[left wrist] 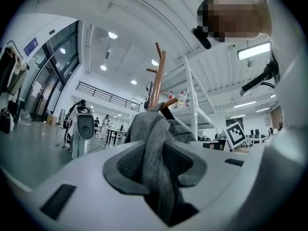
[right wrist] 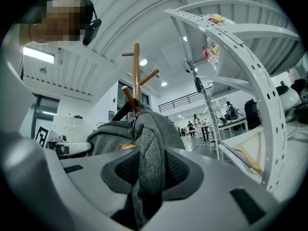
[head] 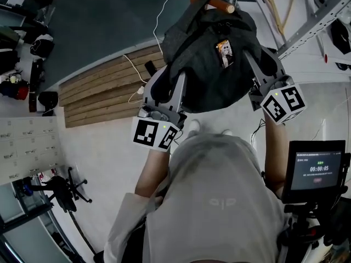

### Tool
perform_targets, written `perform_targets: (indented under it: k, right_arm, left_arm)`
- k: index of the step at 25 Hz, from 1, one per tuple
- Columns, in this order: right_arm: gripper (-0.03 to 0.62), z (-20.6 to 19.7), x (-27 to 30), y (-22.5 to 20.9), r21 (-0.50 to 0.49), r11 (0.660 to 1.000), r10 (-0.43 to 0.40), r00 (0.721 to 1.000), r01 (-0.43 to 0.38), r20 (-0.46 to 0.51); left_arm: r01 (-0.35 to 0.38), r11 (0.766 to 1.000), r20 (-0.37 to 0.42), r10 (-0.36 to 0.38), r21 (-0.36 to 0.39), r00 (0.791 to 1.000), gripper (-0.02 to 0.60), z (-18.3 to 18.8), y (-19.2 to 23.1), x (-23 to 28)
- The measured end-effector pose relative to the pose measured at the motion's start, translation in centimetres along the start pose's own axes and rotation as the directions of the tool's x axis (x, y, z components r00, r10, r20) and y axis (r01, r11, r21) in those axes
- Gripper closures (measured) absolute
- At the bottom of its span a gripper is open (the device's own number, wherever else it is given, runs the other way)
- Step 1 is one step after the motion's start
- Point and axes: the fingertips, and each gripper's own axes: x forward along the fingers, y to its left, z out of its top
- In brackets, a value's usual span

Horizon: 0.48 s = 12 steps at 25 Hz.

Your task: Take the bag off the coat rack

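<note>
A dark grey fabric bag (head: 208,64) with a small picture tag hangs from a peg of the wooden coat rack (head: 219,5). My left gripper (head: 174,85) is shut on a fold of the bag's left side, and my right gripper (head: 254,64) is shut on its right side. In the left gripper view grey cloth (left wrist: 154,148) fills the gap between the pads (left wrist: 127,165), with the rack pole (left wrist: 158,81) rising behind. In the right gripper view a bunched fold (right wrist: 149,138) is pinched between the pads (right wrist: 175,170), under the rack's pegs (right wrist: 136,76).
A white perforated metal shelf frame (head: 307,21) stands close on the right, also seen as the frame (right wrist: 250,81). A screen on a stand (head: 315,171) is at lower right. A wooden platform (head: 104,86) and a white cable (head: 131,62) lie left of the rack.
</note>
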Motion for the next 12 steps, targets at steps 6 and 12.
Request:
perform_targets:
  k: [6,12]
  right_arm:
    - [0.505,0.5,-0.1,0.7,0.03,0.997,-0.068,0.997,0.067,0.028]
    - [0.513,1.6,-0.7,1.5,0.051,0.996,-0.079,0.996,0.077,0.032]
  left_arm:
    - [-0.047,0.999,0.049,0.047,-0.018,0.998,0.482,0.7,0.0,-0.4]
    - [-0.001,0.998,0.055,0.005,-0.063,0.998,0.491,1.8,-0.2,-0.7]
